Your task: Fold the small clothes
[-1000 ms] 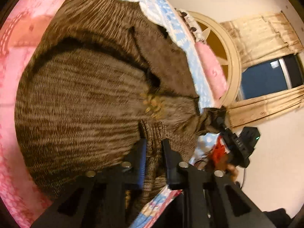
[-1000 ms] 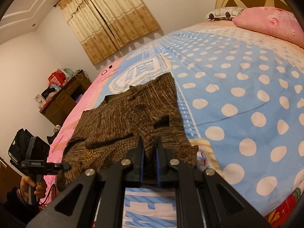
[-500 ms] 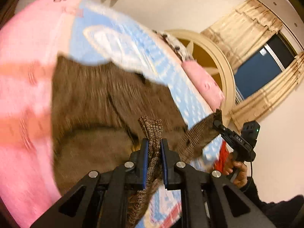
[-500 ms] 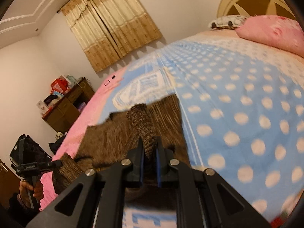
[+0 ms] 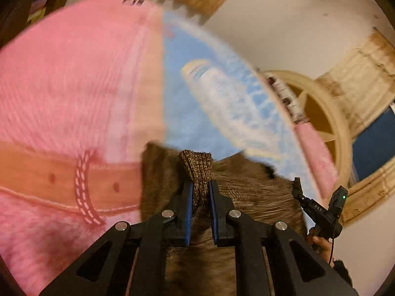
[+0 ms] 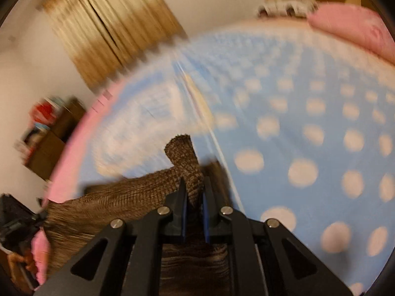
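One brown sweater (image 5: 249, 192) is now lifted off the bed (image 5: 74, 79); your two tools, left gripper (image 5: 200, 192) and right gripper (image 6: 193, 192), each pinch its edge.

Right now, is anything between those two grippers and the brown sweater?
No. Both already pinch it: the left gripper and the right gripper are each shut on a fold of the sweater, lifted above the bedspread. Nothing visible lies on the bedspread ahead.

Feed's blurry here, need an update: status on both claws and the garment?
Left claw shut on brown knitted sweater. Right claw shut on same sweater, edge stretched between them above blue polka-dot bedspread. No obstruction seen.
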A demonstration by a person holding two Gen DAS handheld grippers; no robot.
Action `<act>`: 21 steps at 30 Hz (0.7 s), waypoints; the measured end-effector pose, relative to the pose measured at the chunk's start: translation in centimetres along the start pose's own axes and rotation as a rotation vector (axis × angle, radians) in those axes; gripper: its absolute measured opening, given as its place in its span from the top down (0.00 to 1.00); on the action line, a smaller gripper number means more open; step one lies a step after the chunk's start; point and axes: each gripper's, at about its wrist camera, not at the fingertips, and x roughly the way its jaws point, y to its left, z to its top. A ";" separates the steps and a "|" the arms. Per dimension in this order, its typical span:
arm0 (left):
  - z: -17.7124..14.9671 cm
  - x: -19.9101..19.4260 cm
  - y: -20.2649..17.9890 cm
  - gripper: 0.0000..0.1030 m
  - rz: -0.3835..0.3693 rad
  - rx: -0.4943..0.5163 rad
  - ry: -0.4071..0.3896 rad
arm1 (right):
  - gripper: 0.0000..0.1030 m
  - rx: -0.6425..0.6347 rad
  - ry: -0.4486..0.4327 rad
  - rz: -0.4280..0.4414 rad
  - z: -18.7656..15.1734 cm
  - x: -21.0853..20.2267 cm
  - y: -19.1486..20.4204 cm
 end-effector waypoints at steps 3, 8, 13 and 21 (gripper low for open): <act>-0.4 0.8 1.0 0.88 -0.018 -0.016 -0.024 | 0.72 -0.003 -0.053 0.008 0.3 -1.3 0.0; -0.5 -1.4 0.9 0.88 -0.024 -0.023 -0.044 | 0.48 -0.001 -0.132 0.038 0.4 -4.9 -0.2; -1.0 -5.7 -1.6 0.88 0.005 0.078 -0.106 | 0.52 -0.093 -0.199 0.049 -0.4 -11.8 0.6; -7.5 -5.2 -6.2 0.88 -0.054 0.191 -0.030 | 0.81 -0.319 -0.075 -0.021 -9.0 -14.3 2.5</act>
